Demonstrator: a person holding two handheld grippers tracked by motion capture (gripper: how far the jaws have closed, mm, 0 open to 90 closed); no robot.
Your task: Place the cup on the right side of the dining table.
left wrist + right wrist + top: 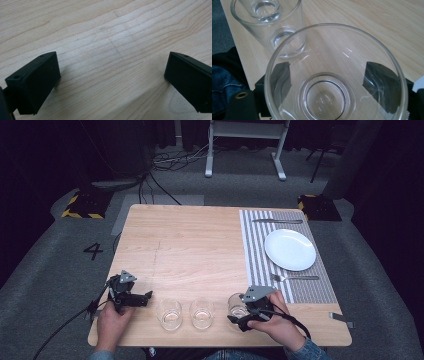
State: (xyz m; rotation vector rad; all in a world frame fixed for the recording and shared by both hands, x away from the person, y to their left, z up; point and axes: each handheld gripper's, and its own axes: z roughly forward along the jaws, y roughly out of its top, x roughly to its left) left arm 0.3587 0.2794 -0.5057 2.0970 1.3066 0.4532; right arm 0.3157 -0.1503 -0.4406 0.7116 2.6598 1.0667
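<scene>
Three clear empty glasses stand in a row near the table's front edge: a left one [170, 314], a middle one [202, 313] and a right one [237, 306]. My right gripper [239, 312] reaches in from the right, a jaw on either side of the right glass. In the right gripper view both black jaws press in against that glass [324, 97], seen through its wall, and the right gripper [327, 72] looks shut on it. The middle glass [284, 42] stands just beyond. My left gripper [148, 297] hovers left of the row, open over bare wood [111, 65].
A striped placemat [300, 287] covers the table's right side with a white plate [290, 249], a fork [295, 277] and a knife [277, 221]. A small metal piece [342, 318] lies at the front right corner. The table's front edge [220, 342] is close to the glasses.
</scene>
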